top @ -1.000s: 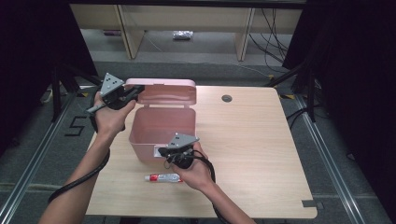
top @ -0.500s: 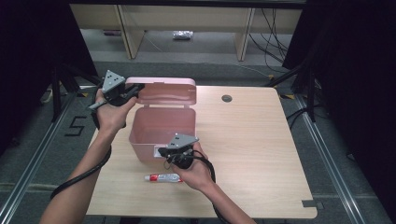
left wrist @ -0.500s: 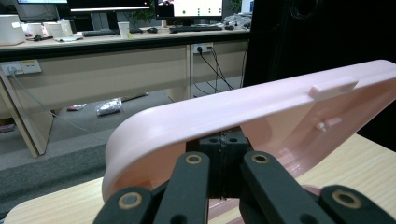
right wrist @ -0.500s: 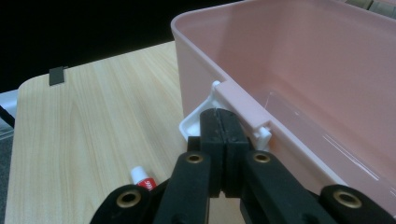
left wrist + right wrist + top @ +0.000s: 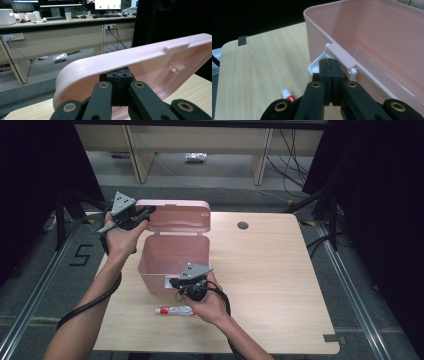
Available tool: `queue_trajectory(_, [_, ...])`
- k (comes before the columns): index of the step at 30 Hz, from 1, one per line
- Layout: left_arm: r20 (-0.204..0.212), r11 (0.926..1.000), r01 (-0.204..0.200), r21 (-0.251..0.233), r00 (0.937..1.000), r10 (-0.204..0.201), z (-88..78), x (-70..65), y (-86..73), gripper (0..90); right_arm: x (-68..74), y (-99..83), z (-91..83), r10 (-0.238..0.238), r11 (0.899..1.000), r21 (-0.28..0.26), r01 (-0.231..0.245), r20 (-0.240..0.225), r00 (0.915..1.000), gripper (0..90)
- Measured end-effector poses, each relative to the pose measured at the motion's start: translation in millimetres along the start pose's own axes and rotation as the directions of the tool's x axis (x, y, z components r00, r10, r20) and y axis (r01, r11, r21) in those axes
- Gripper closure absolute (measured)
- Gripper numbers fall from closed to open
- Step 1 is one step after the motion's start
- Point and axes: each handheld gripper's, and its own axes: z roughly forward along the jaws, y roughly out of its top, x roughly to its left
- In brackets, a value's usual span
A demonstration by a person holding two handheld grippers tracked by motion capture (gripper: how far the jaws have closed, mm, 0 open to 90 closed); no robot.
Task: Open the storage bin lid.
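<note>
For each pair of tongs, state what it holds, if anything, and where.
Neither grips anything: left tongs are shut behind the open lid; right tongs are shut against the box's front latch.

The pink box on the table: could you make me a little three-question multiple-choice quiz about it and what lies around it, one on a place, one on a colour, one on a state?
1. Where does the small tube lie?
A. inside the box
B. on the table in front of the box
C. on the floor

2. What colour is the box?
A. pink
B. blue
C. green

3. How does the lid stand?
A. closed flat on the box
B. lying apart on the table
C. swung open at the back of the box

Answers:
1 B, the high view shows the tube on the wooden table by the box's near wall, beside the right gripper.
2 A, walls and lid are pink in every view.
3 C, the lid stands raised behind the open box, with the shut left gripper at its edge.
</note>
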Motion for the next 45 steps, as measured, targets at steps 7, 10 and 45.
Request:
queue_trajectory(7, [-0.004,1.0,-0.003,-0.001,1.0,0.003,2.7,0.9,1.4,89.9,0.0,-0.3,0.1,-0.004,1.0,0.0,0.004,0.003,1.0,90.0])
queue_trajectory(10, [-0.009,1.0,-0.002,-0.002,1.0,0.002,4.1,1.0,1.6,89.9,-0.4,-0.4,0.4,-0.017,1.0,-0.006,0.017,0.002,0.9999,90.0])
queue_trajectory(45, [-0.051,0.9996,-0.022,0.016,0.9985,0.023,23.4,8.9,3.1,89.9,1.2,-1.2,1.1,-0.001,1.0,-0.015,0.001,0.01,1.0,90.0])
